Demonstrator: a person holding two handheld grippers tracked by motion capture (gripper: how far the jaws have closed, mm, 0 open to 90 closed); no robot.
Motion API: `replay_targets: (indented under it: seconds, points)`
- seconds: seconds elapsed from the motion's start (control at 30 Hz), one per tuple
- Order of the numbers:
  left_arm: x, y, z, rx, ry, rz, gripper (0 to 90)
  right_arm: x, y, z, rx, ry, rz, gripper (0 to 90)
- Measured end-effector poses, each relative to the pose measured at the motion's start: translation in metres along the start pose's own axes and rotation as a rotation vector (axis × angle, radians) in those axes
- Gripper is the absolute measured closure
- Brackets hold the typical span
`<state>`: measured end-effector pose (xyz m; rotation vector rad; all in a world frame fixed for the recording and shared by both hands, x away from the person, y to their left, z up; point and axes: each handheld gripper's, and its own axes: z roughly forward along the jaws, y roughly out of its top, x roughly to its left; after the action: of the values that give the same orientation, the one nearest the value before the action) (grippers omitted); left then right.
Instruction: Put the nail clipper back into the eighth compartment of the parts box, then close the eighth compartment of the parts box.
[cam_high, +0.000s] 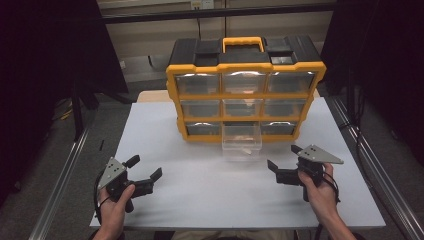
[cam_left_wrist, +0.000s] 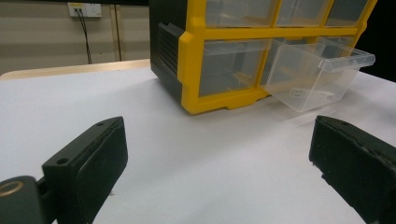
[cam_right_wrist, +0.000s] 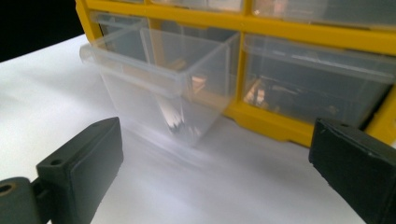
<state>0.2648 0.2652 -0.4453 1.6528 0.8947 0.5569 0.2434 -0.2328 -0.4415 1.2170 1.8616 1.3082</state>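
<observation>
A yellow and black drawer cabinet (cam_high: 245, 90) stands at the back of the white table (cam_high: 210, 195). Its bottom middle clear drawer (cam_high: 242, 142) is pulled out and tilts down onto the table; the same drawer (cam_left_wrist: 322, 74) (cam_right_wrist: 159, 88) has a small pale item inside. My left gripper (cam_high: 146, 169) is held open near the front left, nothing between its jaws. My right gripper (cam_high: 283, 158) is open at the front right, just right of the pulled-out drawer and apart from it.
The cabinet (cam_left_wrist: 210, 56) has three rows of clear drawers, the others closed; the lower right drawer (cam_right_wrist: 317, 88) holds small parts. Metal rails (cam_high: 372, 165) run along both sides of the table. Bare white surface lies between the two grippers.
</observation>
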Motion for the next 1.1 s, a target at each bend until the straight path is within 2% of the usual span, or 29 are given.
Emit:
replay_targets:
  seconds: [0.03,0.07,0.13,0.27,0.33,0.37,0.43,0.6,0.7,0.93,1.0,1.1]
  points:
    - [0.0,0.0,0.0,0.0,0.011,0.015,4.5,-0.002,-0.002,-0.002,0.001,-0.002,0.001,2.3]
    - [-0.001,0.001,-0.001,-0.002,0.003,0.016,4.5,-0.003,-0.004,-0.005,0.0,-0.012,0.004,2.3]
    - [-0.002,0.001,-0.001,-0.013,0.003,0.002,4.5,-0.007,-0.008,-0.011,0.003,-0.017,0.009,2.3]
    - [-0.002,0.001,-0.002,-0.009,-0.001,0.016,4.5,-0.013,-0.016,-0.025,-0.013,-0.045,0.022,2.3]
    - [-0.002,0.002,-0.003,-0.007,0.006,0.019,4.5,-0.016,-0.02,-0.032,-0.013,-0.074,0.011,2.3]
    - [-0.003,0.001,-0.003,-0.008,0.004,0.016,4.5,-0.018,-0.023,-0.035,-0.01,-0.074,0.002,2.2]
    - [-0.003,0.001,-0.003,-0.008,0.002,0.014,4.5,-0.022,-0.028,-0.04,-0.016,-0.083,0.016,1.9]
    - [-0.005,0.002,-0.002,-0.009,-0.007,0.013,4.5,-0.026,-0.033,-0.04,-0.024,-0.062,0.019,1.2]
    - [-0.005,0.002,-0.001,-0.01,-0.011,0.006,4.5,-0.027,-0.034,-0.038,-0.025,-0.057,0.063,1.3]
    - [-0.003,0.001,0.001,-0.004,-0.021,0.01,4.5,-0.02,-0.03,-0.034,-0.04,-0.042,0.039,1.5]
    - [-0.002,0.001,0.001,0.0,-0.021,0.021,4.5,-0.017,-0.029,-0.032,-0.039,-0.026,0.037,1.7]
    - [-0.003,0.001,0.002,0.0,-0.025,0.013,4.5,-0.013,-0.028,-0.029,-0.032,0.023,0.054,1.3]
